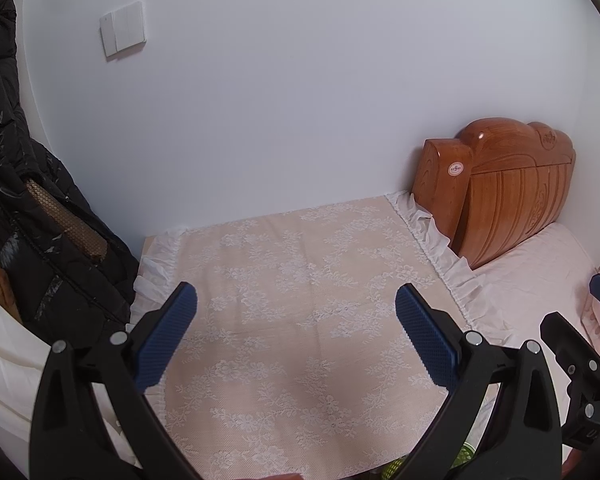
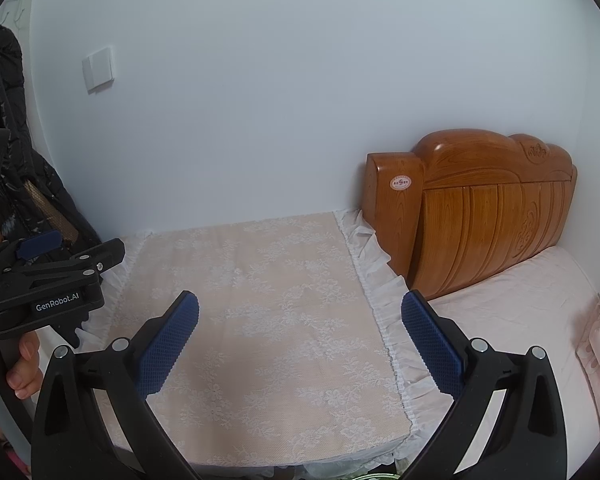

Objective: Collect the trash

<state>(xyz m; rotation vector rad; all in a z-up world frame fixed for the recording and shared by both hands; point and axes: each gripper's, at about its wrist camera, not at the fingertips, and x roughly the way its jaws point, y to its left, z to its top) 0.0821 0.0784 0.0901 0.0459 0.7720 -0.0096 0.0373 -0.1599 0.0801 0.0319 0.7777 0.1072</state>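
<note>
No trash shows in either view. My left gripper (image 1: 296,300) is open and empty, held above a small table with a pink lace cloth (image 1: 300,280). My right gripper (image 2: 300,306) is open and empty too, above the same cloth (image 2: 260,300) nearer its right frilled edge. The left gripper also shows in the right wrist view (image 2: 60,256) at the left, held by a hand. Part of the right gripper shows at the right edge of the left wrist view (image 1: 580,344).
A carved wooden headboard (image 2: 480,208) stands against the white wall at right, with a pink bed (image 2: 520,320) in front of it. Black puffer jackets (image 1: 28,220) hang at the left. A light switch (image 1: 122,34) is on the wall. Something green (image 1: 466,456) shows under the table's front edge.
</note>
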